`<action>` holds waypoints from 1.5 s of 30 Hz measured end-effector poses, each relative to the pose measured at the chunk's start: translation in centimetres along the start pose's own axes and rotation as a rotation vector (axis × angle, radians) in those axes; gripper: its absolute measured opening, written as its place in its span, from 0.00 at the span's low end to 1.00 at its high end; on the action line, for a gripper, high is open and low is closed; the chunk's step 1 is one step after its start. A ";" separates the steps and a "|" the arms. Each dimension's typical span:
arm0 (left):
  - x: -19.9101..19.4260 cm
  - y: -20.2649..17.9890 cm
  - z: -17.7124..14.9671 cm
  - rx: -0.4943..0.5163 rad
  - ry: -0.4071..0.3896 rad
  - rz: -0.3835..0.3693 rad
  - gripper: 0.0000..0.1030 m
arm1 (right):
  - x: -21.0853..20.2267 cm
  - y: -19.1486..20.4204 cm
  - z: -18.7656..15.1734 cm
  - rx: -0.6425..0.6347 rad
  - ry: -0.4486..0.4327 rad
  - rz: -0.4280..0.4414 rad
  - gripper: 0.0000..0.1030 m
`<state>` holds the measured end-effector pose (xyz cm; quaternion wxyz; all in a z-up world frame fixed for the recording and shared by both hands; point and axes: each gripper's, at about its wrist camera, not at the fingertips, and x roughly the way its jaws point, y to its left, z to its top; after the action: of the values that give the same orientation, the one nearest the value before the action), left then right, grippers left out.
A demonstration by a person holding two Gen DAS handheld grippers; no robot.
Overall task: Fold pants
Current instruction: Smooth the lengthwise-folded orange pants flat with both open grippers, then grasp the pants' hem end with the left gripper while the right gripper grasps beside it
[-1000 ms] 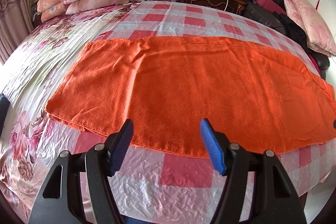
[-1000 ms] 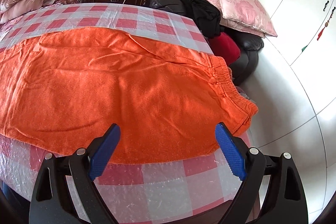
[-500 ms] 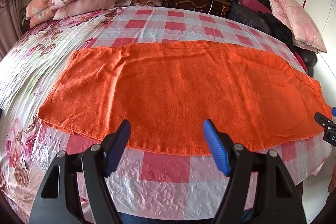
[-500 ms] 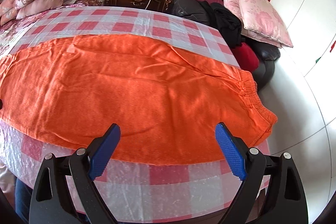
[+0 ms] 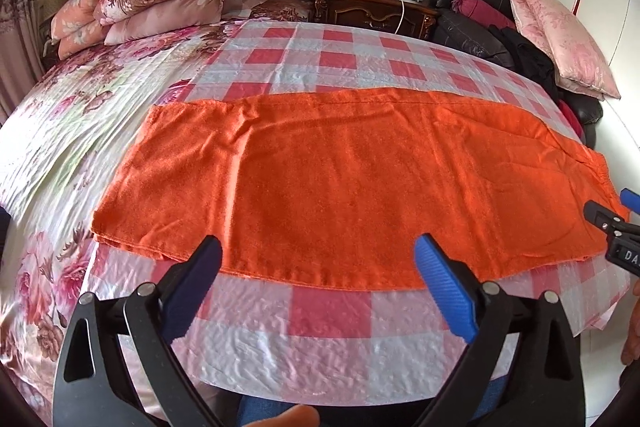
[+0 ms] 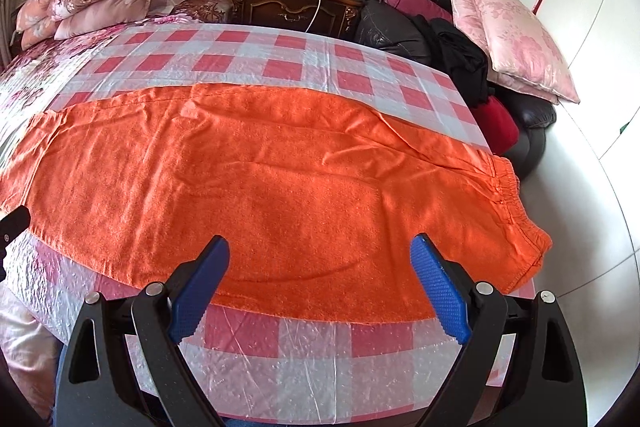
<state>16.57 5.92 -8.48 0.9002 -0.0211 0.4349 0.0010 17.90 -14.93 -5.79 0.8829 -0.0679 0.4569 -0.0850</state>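
While my left claw hangs at the bottom of its frame, its jaws are opening wide with nothing between the ribbed blue pads; they touch nothing. My right claw is spread wide too, empty, above the near hem. The orange pants lie flat across the middle of both frames on the bed, a fuzzy, towel-like cloth doubled lengthwise, with the gathered elastic waistband at the right of the frame and the leg cuffs at the left. Under them a glossy, crinkled red-and-white checked plastic sheet covers the bed.
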 end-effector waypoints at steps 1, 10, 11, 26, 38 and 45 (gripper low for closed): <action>0.2 1.4 0.2 -0.035 -0.009 0.032 0.94 | 0.0 0.2 0.1 -0.003 0.002 0.001 0.85; 0.8 19.9 -1.8 -0.442 0.021 0.121 0.86 | 0.9 4.1 0.5 -0.056 0.023 0.065 0.86; 0.9 21.3 -2.2 -0.465 0.020 0.082 0.85 | 1.2 5.3 0.5 -0.074 0.033 0.083 0.86; 5.9 26.3 -2.2 -0.399 0.064 -0.404 0.11 | 0.8 18.1 1.5 -0.292 0.074 0.147 0.86; 0.7 29.6 0.3 -0.484 -0.048 -0.335 0.09 | 4.8 23.9 3.1 -0.250 0.280 0.366 0.89; -6.6 11.9 7.6 0.097 -0.189 0.018 0.09 | 4.2 17.3 4.9 0.020 0.301 0.618 0.89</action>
<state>18.15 18.17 0.96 0.9372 0.0263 0.3476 -0.0101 25.82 1.23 -9.73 0.7901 0.0955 0.5803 0.1730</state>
